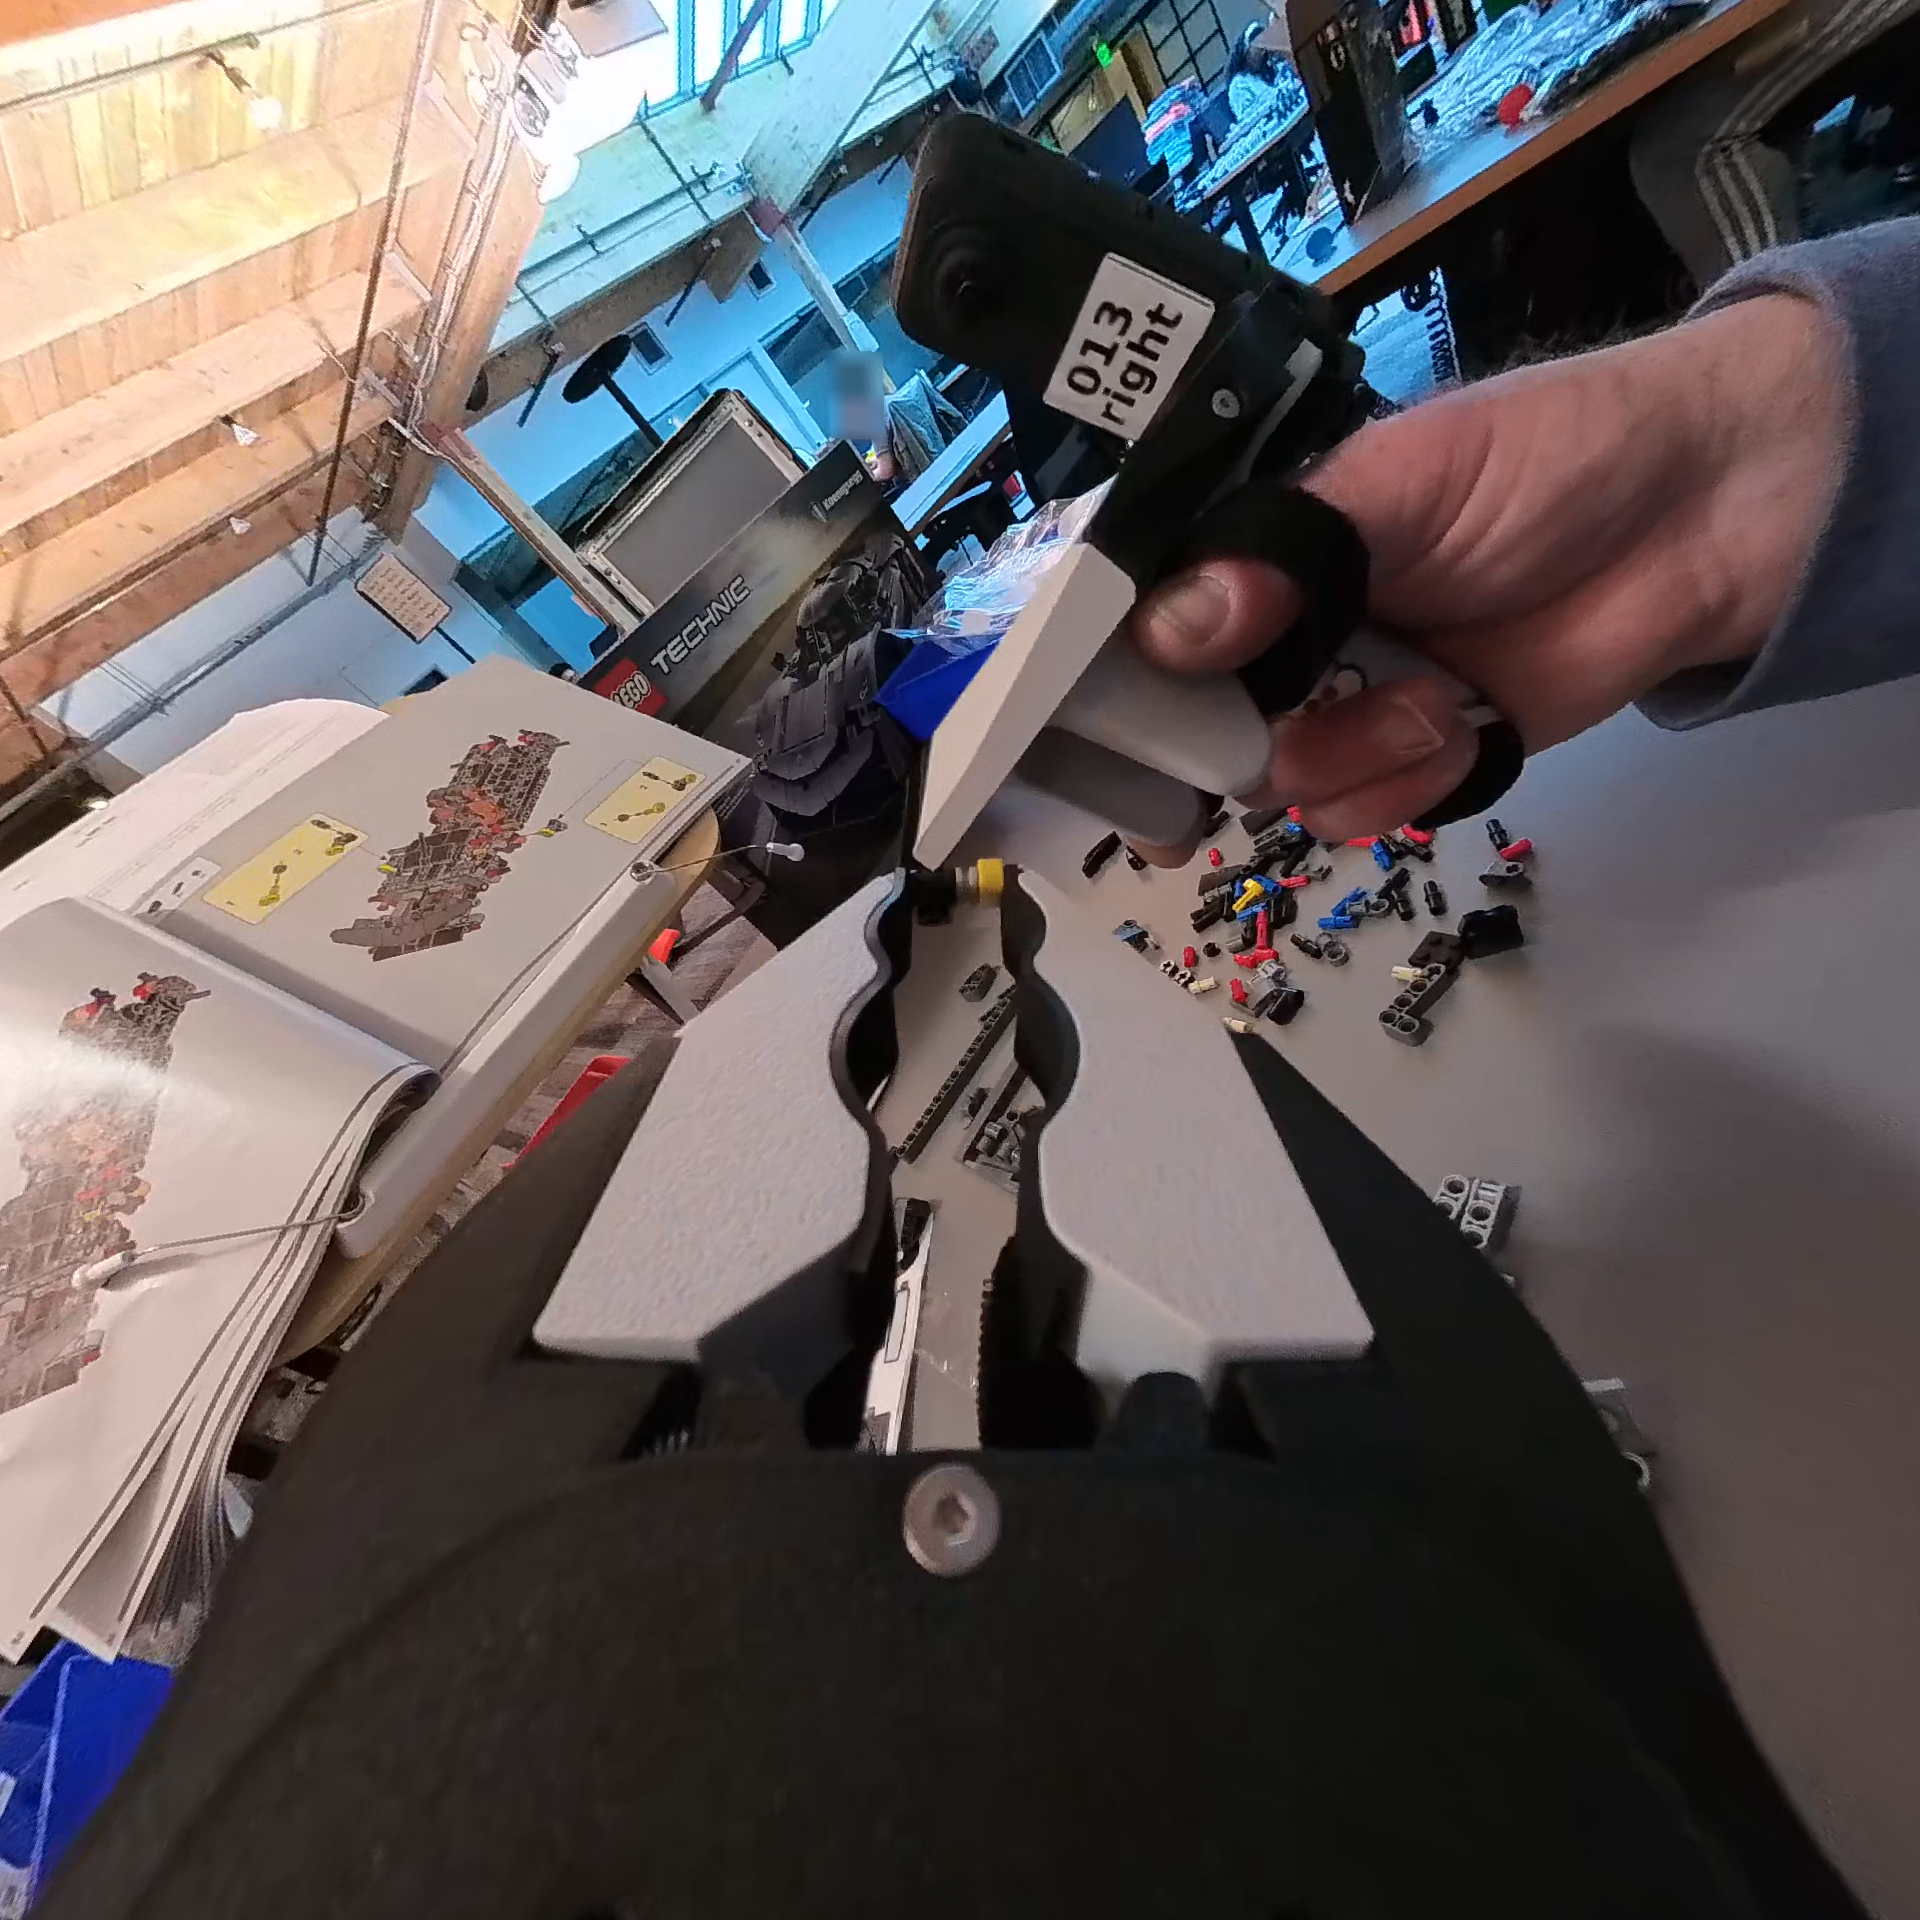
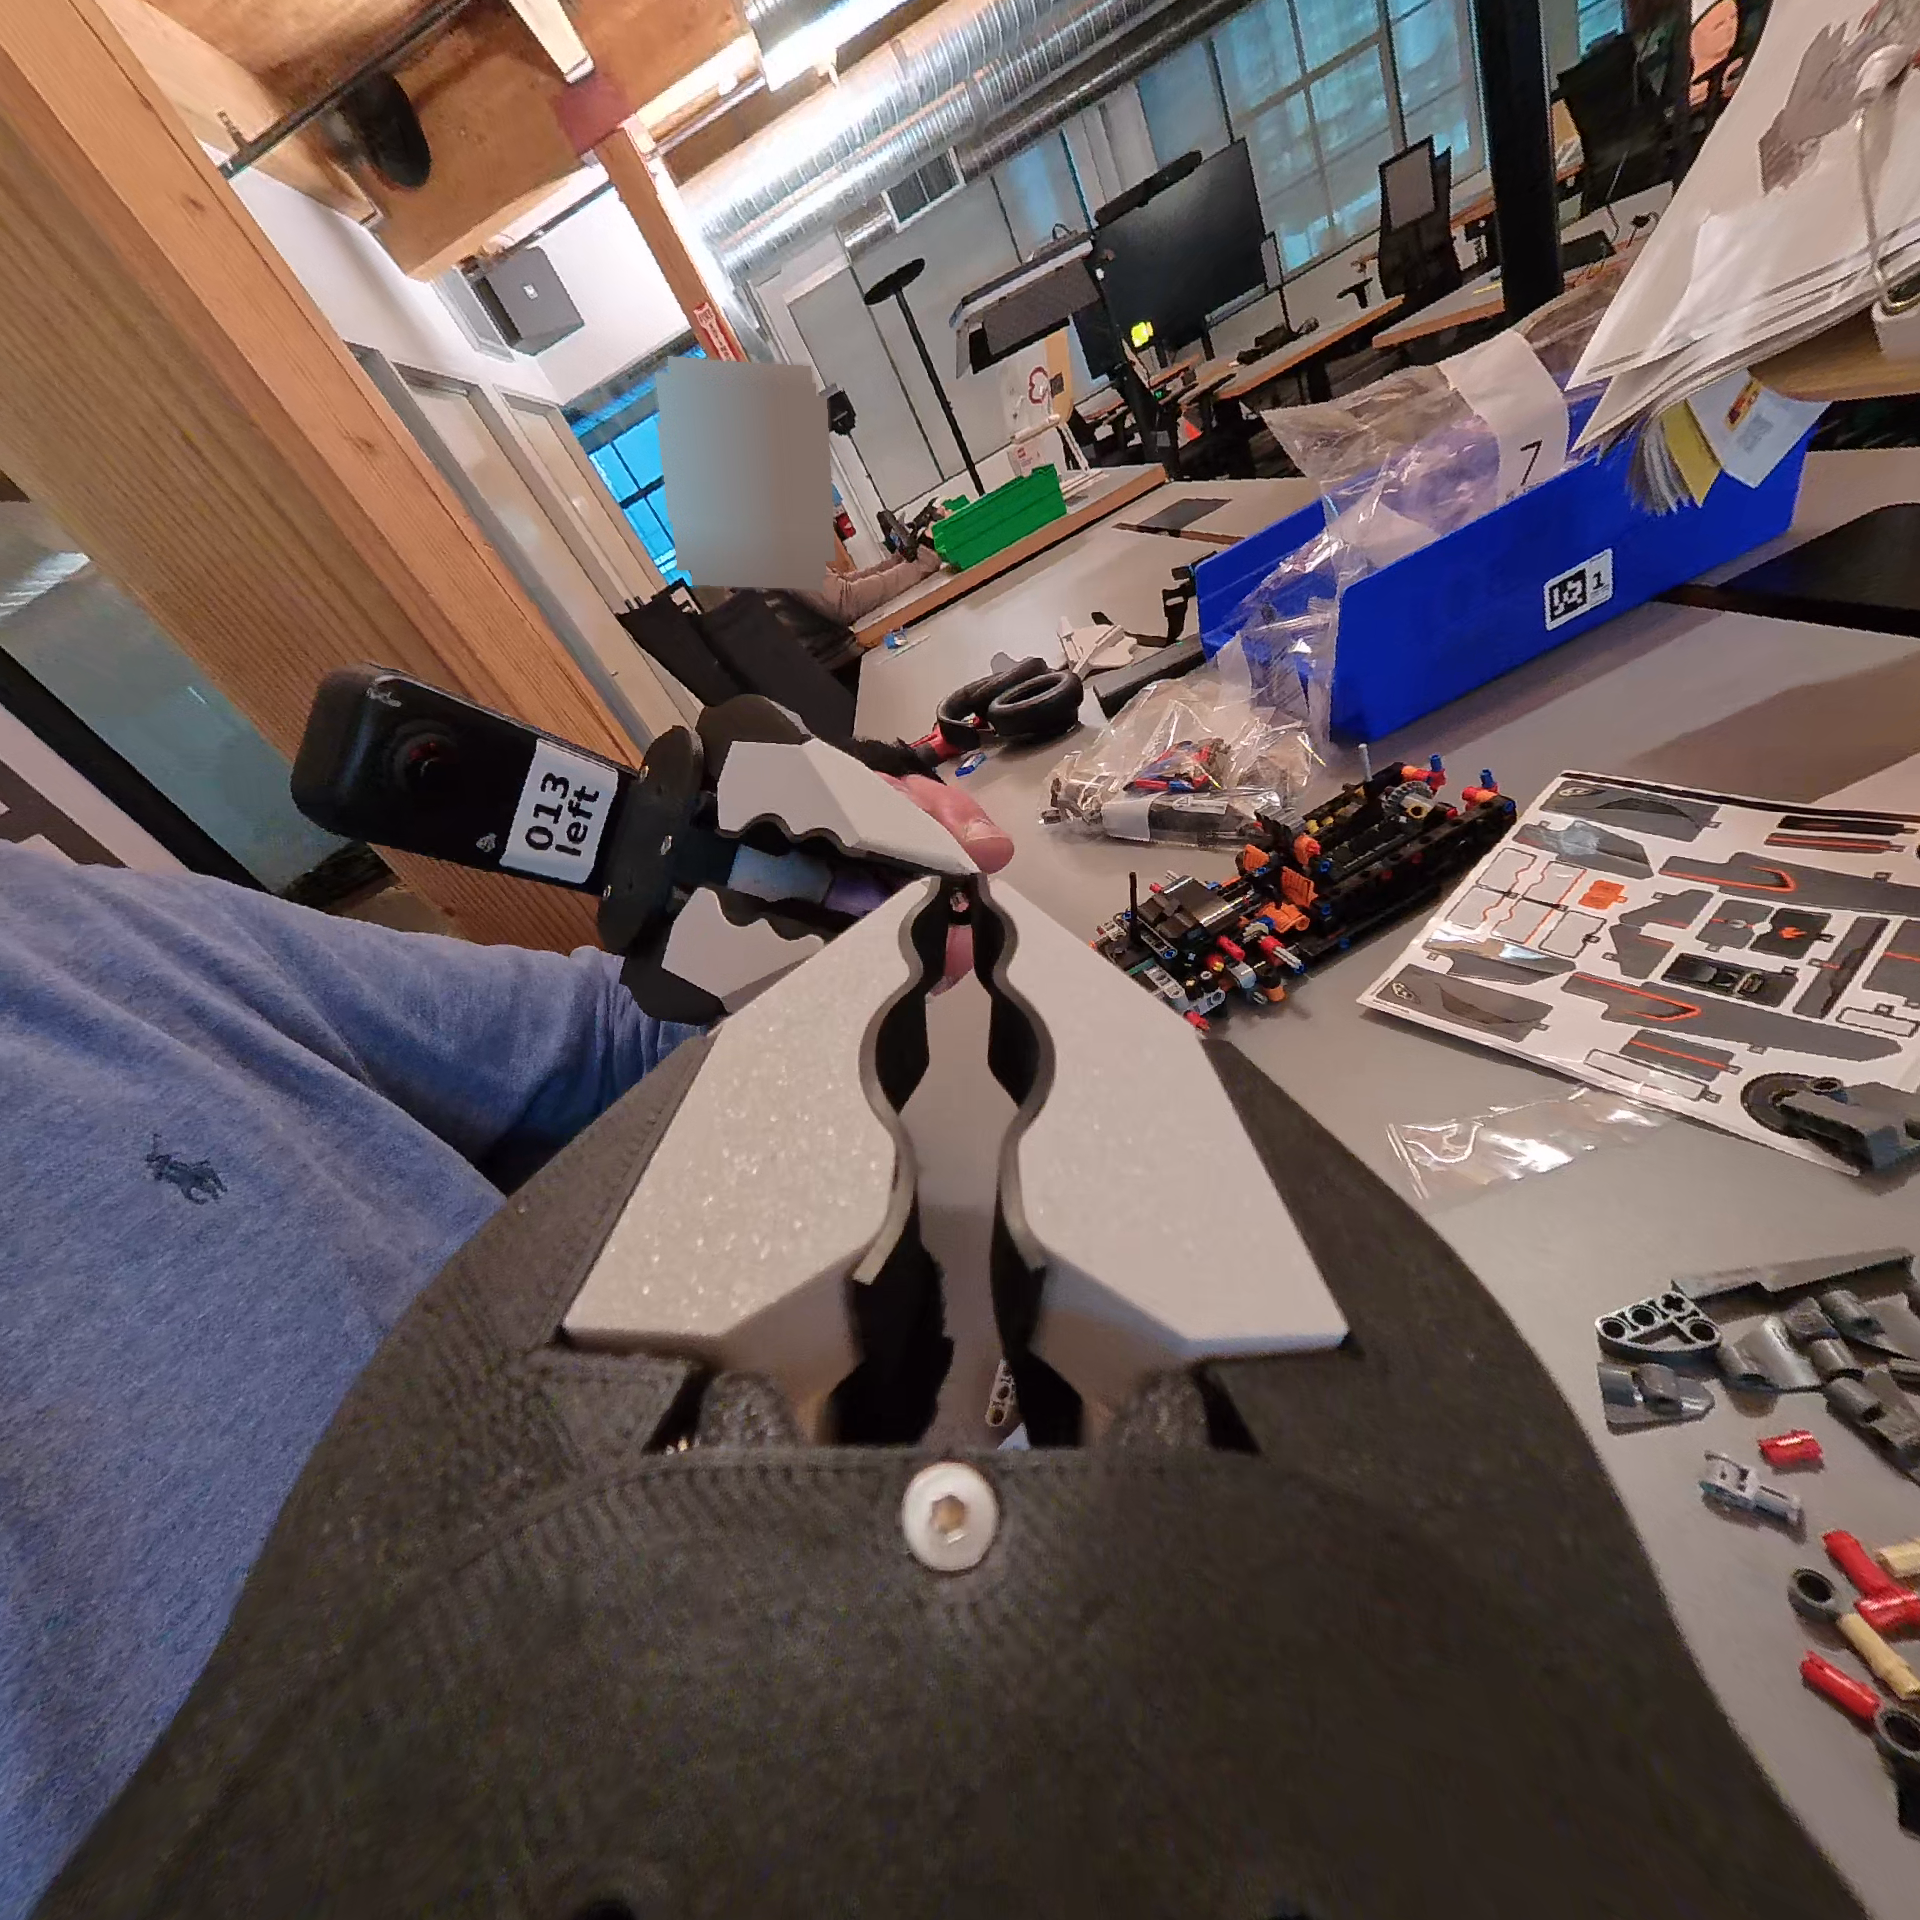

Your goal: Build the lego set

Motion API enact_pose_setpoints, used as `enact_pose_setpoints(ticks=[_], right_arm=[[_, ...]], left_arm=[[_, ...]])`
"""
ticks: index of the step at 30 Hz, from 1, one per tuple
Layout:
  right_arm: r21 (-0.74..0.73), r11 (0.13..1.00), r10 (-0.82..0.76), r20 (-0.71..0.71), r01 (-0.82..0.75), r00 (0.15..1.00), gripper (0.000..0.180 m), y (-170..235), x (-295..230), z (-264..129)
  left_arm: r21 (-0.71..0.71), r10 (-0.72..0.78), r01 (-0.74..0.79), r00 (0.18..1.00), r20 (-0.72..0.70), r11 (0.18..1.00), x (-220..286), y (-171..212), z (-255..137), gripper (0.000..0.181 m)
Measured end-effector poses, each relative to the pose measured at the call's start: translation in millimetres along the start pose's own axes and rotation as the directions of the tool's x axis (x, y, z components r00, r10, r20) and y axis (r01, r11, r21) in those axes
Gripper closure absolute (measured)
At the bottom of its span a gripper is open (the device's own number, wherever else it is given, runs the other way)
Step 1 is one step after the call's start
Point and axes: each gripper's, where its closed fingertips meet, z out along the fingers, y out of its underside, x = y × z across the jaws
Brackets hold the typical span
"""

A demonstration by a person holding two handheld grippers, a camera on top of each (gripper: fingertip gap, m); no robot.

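1. Left wrist view: the left gripper (image 1: pixel 961 883) pinches a small black-and-yellow axle piece (image 1: pixel 961 881) at its fingertips, raised above the grey bench (image 1: pixel 1714 1039). The piece's long axis runs crosswise, finger to finger. The right gripper (image 1: pixel 925 857) touches it from above. Its jaws look pressed together.
2. Right wrist view: the right gripper (image 2: pixel 961 899) meets the left gripper (image 2: pixel 971 868); the piece is barely visible. The black chassis with orange parts (image 2: pixel 1309 894) lies mid-bench.
3. Risk: a sideways push could pop the piece loose into the scattered small parts (image 1: pixel 1309 925).

White lettered label (image 1: pixel 1127 348) on black camera (image 1: pixel 966 270), brand lettering on black box (image 1: pixel 717 634), possibly coded sticker (image 2: pixel 1579 603) on blue bin (image 2: pixel 1455 623)
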Motion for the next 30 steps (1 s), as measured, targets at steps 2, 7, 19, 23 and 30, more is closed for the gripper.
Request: enact_pose_setpoints(ticks=[2, 7, 19, 23, 30], right_arm=[[0.002, 1.0, 0.005, 0.009, -0.005, 1.0, 0.179, -0.7, -0.9, 0.1], [0.002, 1.0, -0.008, -0.002, 0.008, 1.0, 0.179, -0.9, -0.2, 0.7], [0.021, 1.0, 0.003, 0.02, -0.004, 1.0, 0.172, -2.8, -1.2, 2.2], [0.01, 1.0, -0.007, 0.023, 0.007, 1.0, 0.167, -2.1, -1.5, 1.7], [0.029, 1.0, 0.001, 0.007, -0.001, 1.0, 0.167, -5.3, 6.3, -4.9]], left_arm=[[0.004, -0.002, 0.002, 1.0, 0.002, 1.0, -0.2, -1.1, -0.5, 0.166], [0.001, -0.007, 0.007, 1.0, 0.001, 1.0, -0.9, -0.5, -0.7, 0.166], [-0.003, -0.01, 0.01, 1.0, 0.006, 1.0, -6.1, 0.4, -4.7, 0.166], [-0.006, -0.019, 0.019, 1.0, 0.011, 1.0, -9.3, 2.5, -5.9, 0.166], [-0.012, -0.029, 0.029, 1.0, 0.006, 0.999, -8.6, 5.6, -4.8, 0.167]])
